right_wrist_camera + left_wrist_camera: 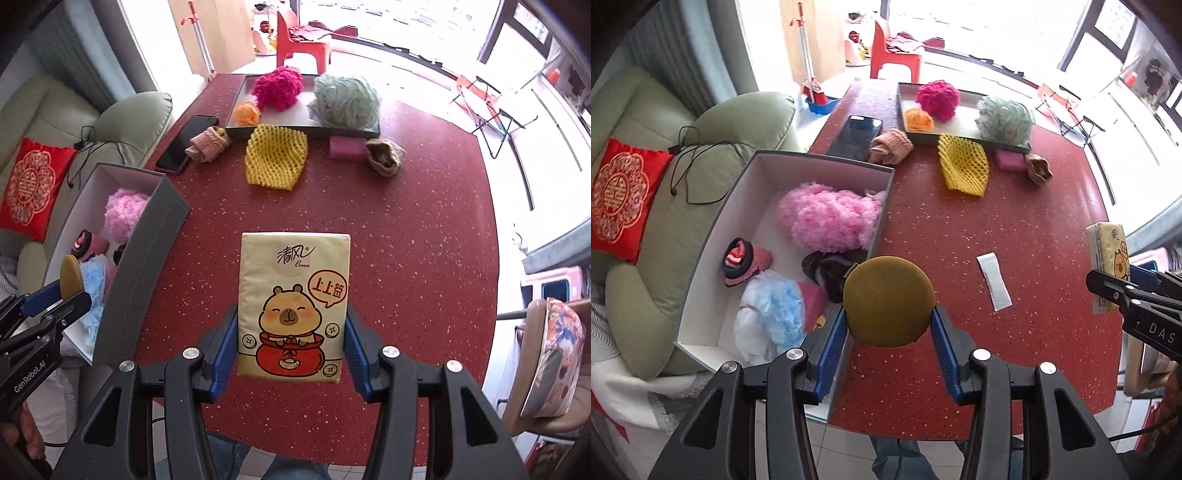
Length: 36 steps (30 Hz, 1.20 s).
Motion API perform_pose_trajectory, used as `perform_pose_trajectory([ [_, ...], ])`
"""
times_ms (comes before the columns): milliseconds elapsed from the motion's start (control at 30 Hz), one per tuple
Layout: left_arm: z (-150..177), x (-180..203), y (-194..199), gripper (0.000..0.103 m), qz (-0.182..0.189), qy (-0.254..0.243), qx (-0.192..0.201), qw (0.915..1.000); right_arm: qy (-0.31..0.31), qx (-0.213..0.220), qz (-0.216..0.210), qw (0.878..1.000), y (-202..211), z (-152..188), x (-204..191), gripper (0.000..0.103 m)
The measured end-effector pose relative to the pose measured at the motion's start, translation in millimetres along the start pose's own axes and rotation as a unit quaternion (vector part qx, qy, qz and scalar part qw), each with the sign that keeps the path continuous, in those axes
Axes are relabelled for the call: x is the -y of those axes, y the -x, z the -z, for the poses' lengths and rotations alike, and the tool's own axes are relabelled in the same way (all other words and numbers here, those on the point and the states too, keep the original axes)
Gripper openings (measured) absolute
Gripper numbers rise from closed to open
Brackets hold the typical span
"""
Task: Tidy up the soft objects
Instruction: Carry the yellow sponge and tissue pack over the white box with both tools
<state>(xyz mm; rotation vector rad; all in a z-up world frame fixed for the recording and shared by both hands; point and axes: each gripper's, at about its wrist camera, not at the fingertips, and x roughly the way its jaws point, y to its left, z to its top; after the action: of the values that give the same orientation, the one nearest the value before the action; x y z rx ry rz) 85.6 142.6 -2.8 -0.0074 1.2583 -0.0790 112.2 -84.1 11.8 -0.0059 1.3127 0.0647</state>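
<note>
Two soft things are in the air at once, one per tool. The left tool (889,325) is clamped on an olive-brown round pad (888,301), its blue pads pressed against the pad's sides, and it hangs right at the near edge of the grey box (875,236) on the left side of the worktop (1015,236), presumably so the pad can go in with the rest. That box already holds a pink fluffy ball (827,216), a rolled striped sock (738,260) and a pale blue puff (775,310) (so it reads as the collecting place). The right tool (291,343) is clamped on a tissue pack (293,306) printed with a cartoon animal, held upright by its long sides over the middle of the red worktop, well apart from the box. Farther off lie a yellow foam net (275,158), a pink rolled sock (207,144), a pink sponge (347,147) and a brown sock (386,155), all just in front of a shallow tray (236,99) carrying a magenta pompom (279,86), a small orange puff (247,112) and a green mesh puff (347,99). A phone (186,144) lies beside the pink sock.
</note>
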Motion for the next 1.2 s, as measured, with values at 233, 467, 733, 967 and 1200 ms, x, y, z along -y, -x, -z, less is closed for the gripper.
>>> perform_pose_trajectory([
  [233,14.1,-61.7,5.8,0.048,-0.038,0.093,0.014,0.9948,0.093,0.006,-0.025,0.995,0.1,-19.9,-67.8,0.056],
  [467,32.9,-112.6,3.5,0.048,-0.079,0.167,0.004,0.9828,0.177,0.004,-0.068,0.982,0.4,-29.0,-145.6,0.055],
  [733,38.6,-129.7,-6.1,0.048,-0.097,0.184,-0.012,0.9781,0.211,-0.01,-0.11,0.971,-6.6,-32.6,-206.6,0.055],
  [967,38.1,-132.6,-12.2,0.048,-0.102,0.187,-0.019,0.977,0.218,-0.022,-0.115,0.969,-12.2,-20.2,-216.0,0.055],
  [1200,32.0,-129.1,-15.2,0.048,-0.101,0.175,-0.02,0.9791,0.213,-0.02,-0.11,0.971,-13.6,-24.7,-214.8,0.055],
])
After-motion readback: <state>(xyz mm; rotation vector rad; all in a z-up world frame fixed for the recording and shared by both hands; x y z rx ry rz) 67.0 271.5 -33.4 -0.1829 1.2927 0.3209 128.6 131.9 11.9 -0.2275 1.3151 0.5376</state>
